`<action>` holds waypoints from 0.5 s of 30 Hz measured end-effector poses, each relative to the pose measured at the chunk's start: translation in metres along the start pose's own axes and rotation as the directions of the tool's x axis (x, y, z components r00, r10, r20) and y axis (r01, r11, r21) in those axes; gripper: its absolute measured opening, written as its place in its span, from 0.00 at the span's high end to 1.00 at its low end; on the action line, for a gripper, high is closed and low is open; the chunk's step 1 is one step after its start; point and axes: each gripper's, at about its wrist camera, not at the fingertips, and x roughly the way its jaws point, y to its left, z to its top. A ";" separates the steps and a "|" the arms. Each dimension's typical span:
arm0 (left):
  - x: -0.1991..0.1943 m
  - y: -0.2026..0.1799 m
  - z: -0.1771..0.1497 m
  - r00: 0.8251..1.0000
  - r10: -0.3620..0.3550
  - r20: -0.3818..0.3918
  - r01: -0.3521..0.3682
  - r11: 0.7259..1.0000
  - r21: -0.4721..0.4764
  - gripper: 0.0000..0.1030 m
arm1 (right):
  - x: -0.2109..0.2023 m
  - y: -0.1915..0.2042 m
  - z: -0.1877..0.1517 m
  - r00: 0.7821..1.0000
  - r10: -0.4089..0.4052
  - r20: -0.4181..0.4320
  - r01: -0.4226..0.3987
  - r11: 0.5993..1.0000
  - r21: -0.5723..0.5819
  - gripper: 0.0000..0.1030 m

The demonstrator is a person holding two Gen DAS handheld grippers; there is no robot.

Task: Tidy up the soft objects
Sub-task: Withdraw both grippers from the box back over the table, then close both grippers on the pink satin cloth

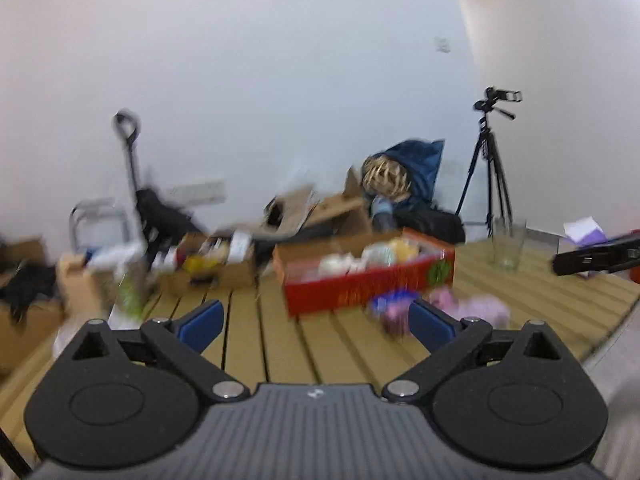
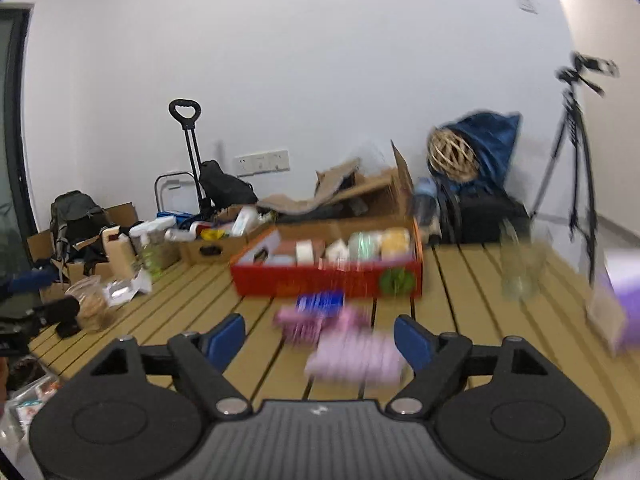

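A red box holding several soft, pale items stands on the slatted wooden table. In front of it lie blurred pink and purple soft objects and a small blue pack. My left gripper is open and empty above the table, left of the pink objects. My right gripper is open, its blue pads either side of the pink objects. Whether it touches them I cannot tell.
A clear glass stands right of the red box. Cardboard boxes with clutter, a trolley handle, bags and a tripod sit behind. A purple box is at the right. Both views are motion-blurred.
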 end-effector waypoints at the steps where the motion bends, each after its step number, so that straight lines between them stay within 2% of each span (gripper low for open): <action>1: -0.012 0.001 -0.012 1.000 -0.003 -0.021 0.003 1.000 -0.030 0.02 | -0.012 0.002 -0.015 1.000 -0.005 -0.002 0.006 1.000 0.029 0.20; 3: -0.024 0.005 -0.024 0.998 -0.009 -0.056 0.005 0.997 -0.072 0.02 | -0.029 0.003 -0.038 0.999 0.020 -0.034 -0.017 0.996 0.086 0.20; 5: -0.026 0.005 -0.024 0.998 -0.016 -0.063 0.012 0.998 -0.064 0.02 | -0.035 0.003 -0.049 0.997 0.033 -0.076 -0.025 0.994 0.109 0.20; 7: -0.024 0.001 -0.020 0.999 0.006 -0.050 -0.009 0.999 -0.052 0.02 | -0.037 0.006 -0.053 0.997 0.005 -0.075 0.002 0.995 0.096 0.20; 10: -0.022 -0.004 -0.016 0.999 -0.019 -0.037 0.016 0.997 -0.081 0.02 | -0.036 0.007 -0.053 0.999 0.006 -0.045 -0.002 0.994 0.107 0.21; 13: -0.004 -0.010 -0.018 0.997 -0.046 -0.063 0.040 0.995 -0.091 0.02 | -0.027 0.004 -0.056 0.999 0.010 -0.037 -0.005 0.993 0.122 0.22; 15: 0.019 -0.013 -0.016 0.992 -0.084 -0.098 0.072 0.990 -0.124 0.02 | -0.014 -0.002 -0.054 0.999 0.009 -0.050 -0.002 0.990 0.142 0.26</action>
